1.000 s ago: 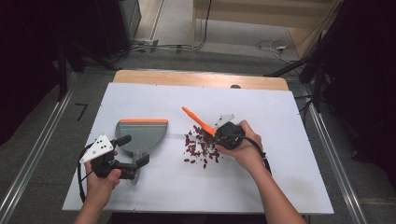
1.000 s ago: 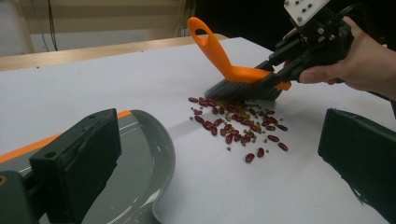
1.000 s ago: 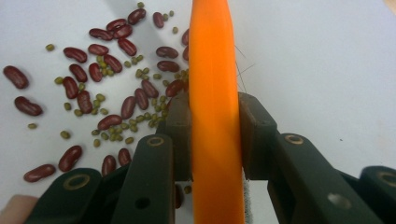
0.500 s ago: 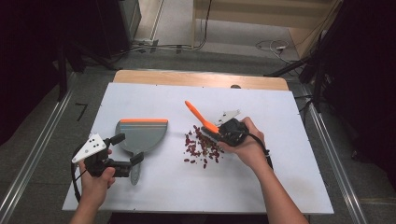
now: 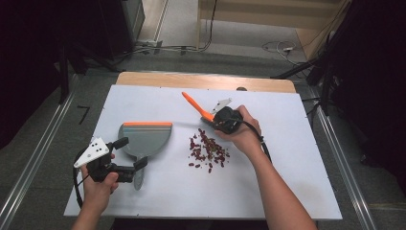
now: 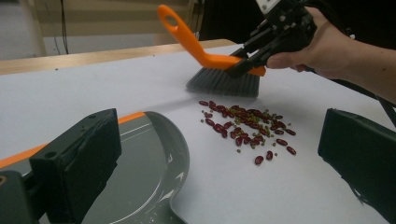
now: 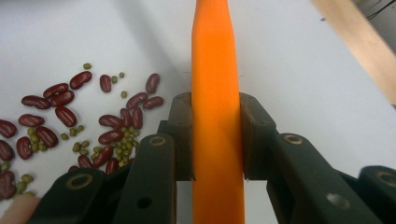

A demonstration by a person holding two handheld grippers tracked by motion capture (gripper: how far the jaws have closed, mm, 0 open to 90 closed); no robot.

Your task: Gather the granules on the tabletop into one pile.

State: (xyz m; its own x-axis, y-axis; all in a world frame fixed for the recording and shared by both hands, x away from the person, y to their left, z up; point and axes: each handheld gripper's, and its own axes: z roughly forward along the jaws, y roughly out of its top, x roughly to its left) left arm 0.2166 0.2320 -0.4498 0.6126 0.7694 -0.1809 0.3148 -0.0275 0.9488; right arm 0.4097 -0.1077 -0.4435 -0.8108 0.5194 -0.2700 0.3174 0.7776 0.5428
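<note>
Resting near the table's (image 5: 297,158) left edge, the grey dustpan (image 5: 145,139) faces right toward the beans (image 5: 208,151) mid-table. Left gripper (image 5: 129,153) gapes wide around its handle; right gripper (image 5: 210,120) clamps the orange brush (image 6: 219,74) just beyond the pile.

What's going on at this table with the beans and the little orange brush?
A person is sweeping up spilled beans using a hand-held gripper in each hand. The right hand-held gripper is clamped on the orange handle of a small brush, whose bristles hang just beyond the pile of red and green beans on the white table. The left hand-held gripper stands open at the handle of a grey dustpan lying to the left of the pile. No beans are in the dustpan yet.
</note>
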